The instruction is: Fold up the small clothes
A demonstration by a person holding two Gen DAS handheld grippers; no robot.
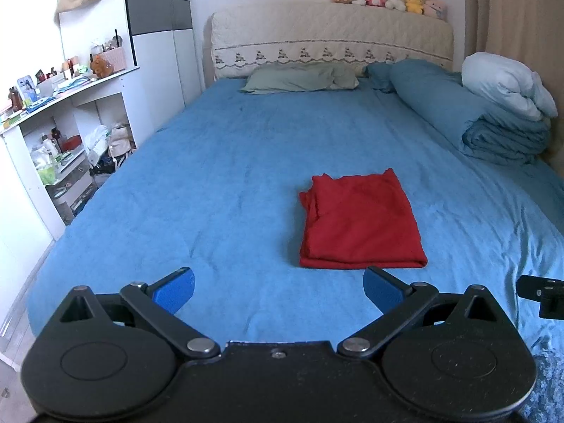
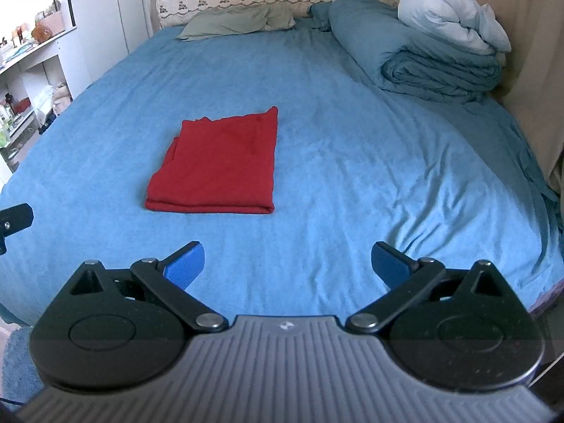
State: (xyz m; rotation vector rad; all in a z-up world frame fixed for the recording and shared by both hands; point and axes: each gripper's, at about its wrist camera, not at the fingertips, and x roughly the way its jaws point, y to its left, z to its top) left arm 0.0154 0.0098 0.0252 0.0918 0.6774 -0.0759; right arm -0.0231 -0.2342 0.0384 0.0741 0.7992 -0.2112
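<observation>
Red garment [image 1: 361, 220] lies folded into a neat rectangle on the blue bed sheet [image 1: 218, 162], mid-bed, flat, nothing touching it. We hold both tools low over the near end of the bed, level, pointing toward the headboard [image 1: 331, 38]. Left hand-held gripper [image 1: 278, 287]: blue pads spread wide, nothing between them, the garment ahead and slightly right. Right hand-held gripper [image 2: 287, 264]: likewise spread wide and empty, the garment ahead-left, well apart. Folded duvet [image 2: 423, 60] sits by the far right edge.
</observation>
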